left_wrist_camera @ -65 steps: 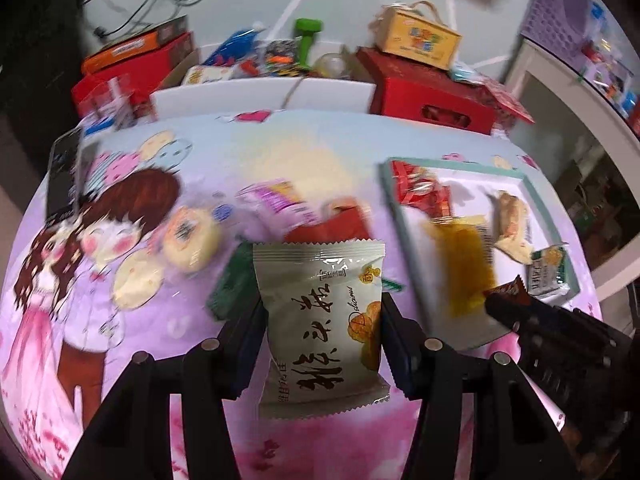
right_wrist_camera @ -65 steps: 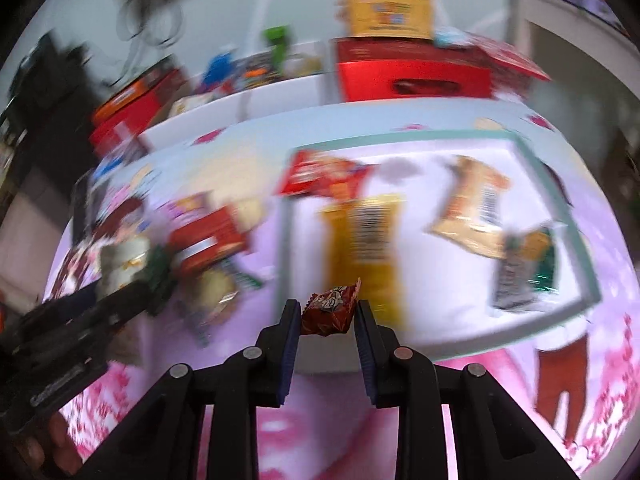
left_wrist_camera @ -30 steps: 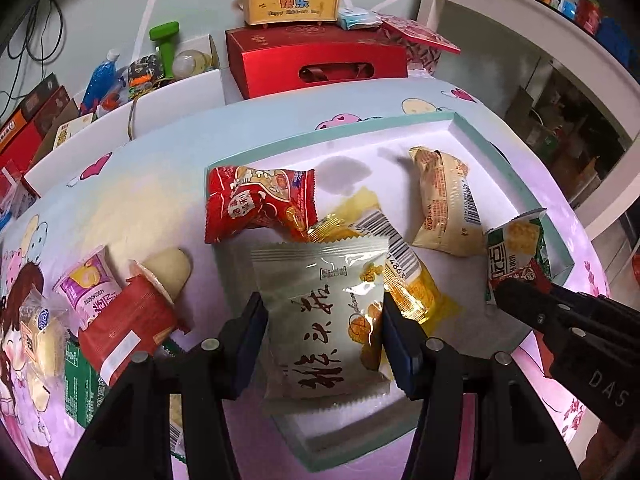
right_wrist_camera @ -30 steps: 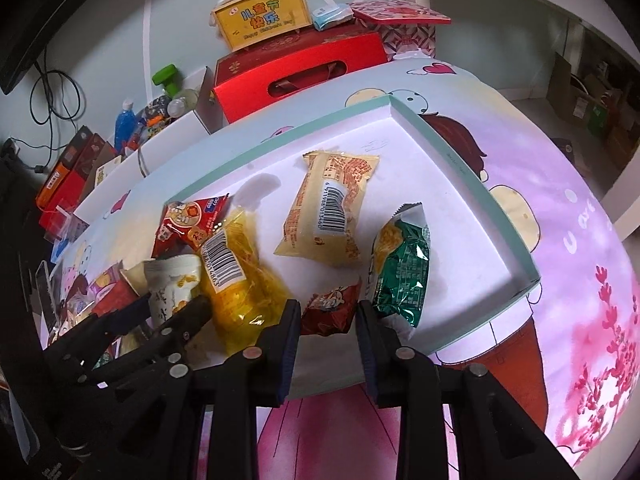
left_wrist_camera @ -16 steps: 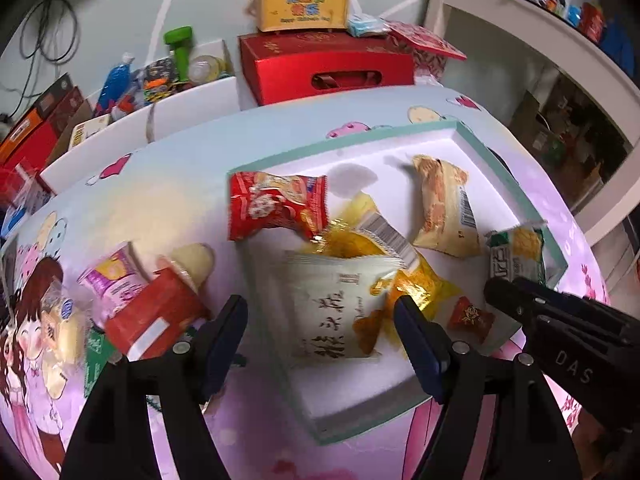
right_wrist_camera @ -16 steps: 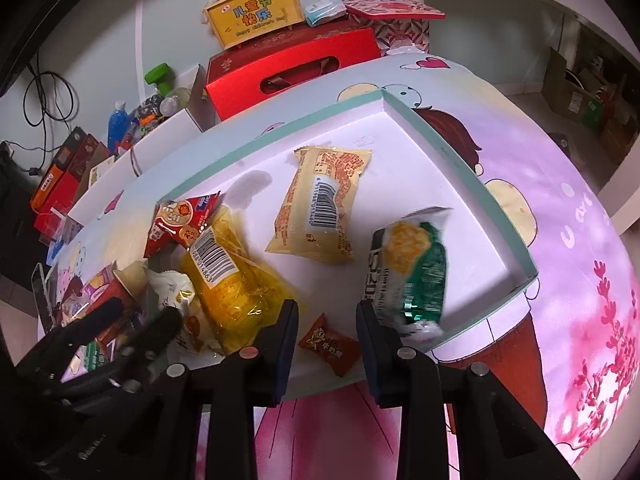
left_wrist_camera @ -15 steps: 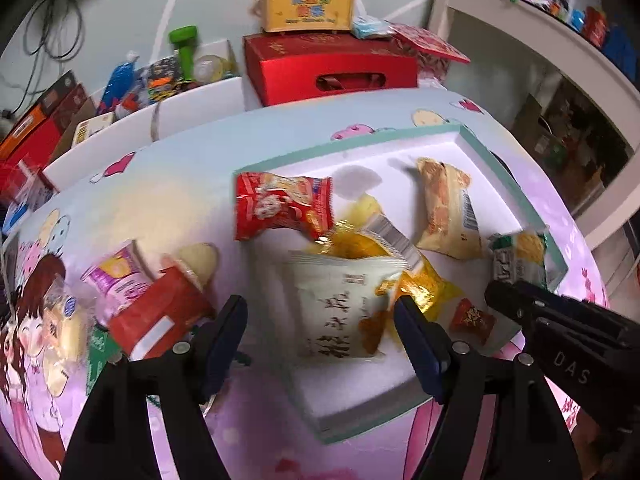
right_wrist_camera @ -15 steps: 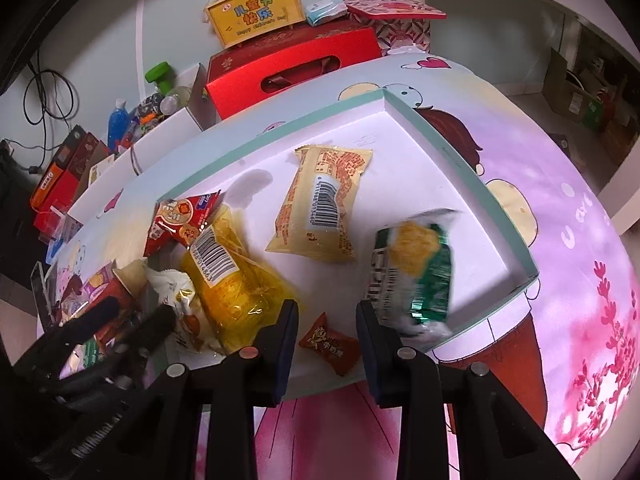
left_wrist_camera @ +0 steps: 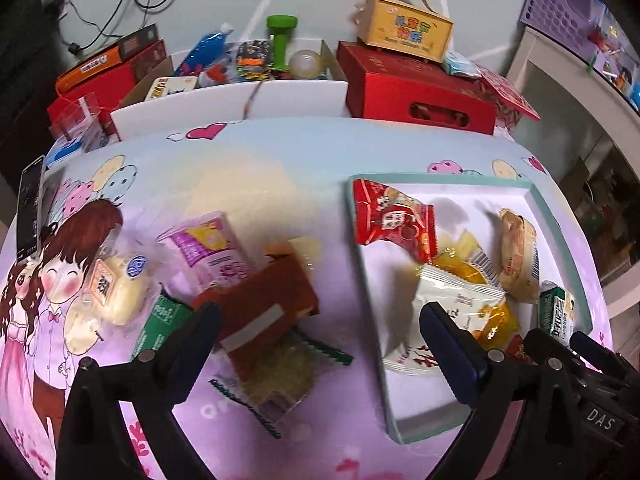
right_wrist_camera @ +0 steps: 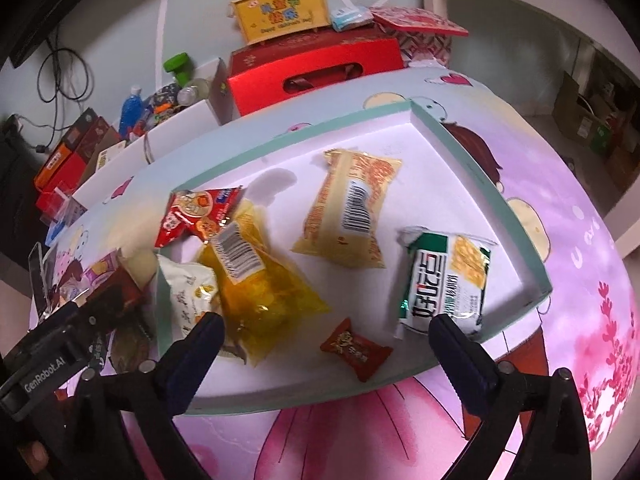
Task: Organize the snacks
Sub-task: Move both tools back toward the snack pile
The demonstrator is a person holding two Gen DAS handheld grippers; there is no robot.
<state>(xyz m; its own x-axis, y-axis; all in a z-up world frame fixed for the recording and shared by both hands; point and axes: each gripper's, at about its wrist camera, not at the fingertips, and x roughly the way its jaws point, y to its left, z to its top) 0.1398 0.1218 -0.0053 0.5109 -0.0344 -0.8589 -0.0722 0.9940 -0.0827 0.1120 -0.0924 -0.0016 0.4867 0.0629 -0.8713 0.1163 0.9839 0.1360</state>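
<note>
Both grippers are seen spread wide and empty: the left gripper [left_wrist_camera: 316, 330] is held over the loose pile on the tablecloth [left_wrist_camera: 256, 168], the right gripper [right_wrist_camera: 322, 338] over the near edge of the tray [right_wrist_camera: 472, 168]. The tray is noted as shallow, white inside with a pale green rim, and six packets are counted in it. A small red-brown candy packet [right_wrist_camera: 356, 350] lies flat by the near rim, between the right gripper's fingers in that view. A green and white cracker pack [right_wrist_camera: 446, 280] is found at the right end, a tan barcoded packet [right_wrist_camera: 352, 220] in the middle, a clear yellow bag [right_wrist_camera: 256, 280] left of it, and a red packet [right_wrist_camera: 198, 214] at the far left corner. A white packet with black script [left_wrist_camera: 448, 312] rests partly on the yellow bag. Outside the tray, a red-orange pack [left_wrist_camera: 264, 308], a pink pouch [left_wrist_camera: 212, 252], a round pastry in clear wrap [left_wrist_camera: 116, 288], a green pack [left_wrist_camera: 160, 326] and a clear bag with green-edged seams [left_wrist_camera: 280, 376] are left heaped together
</note>
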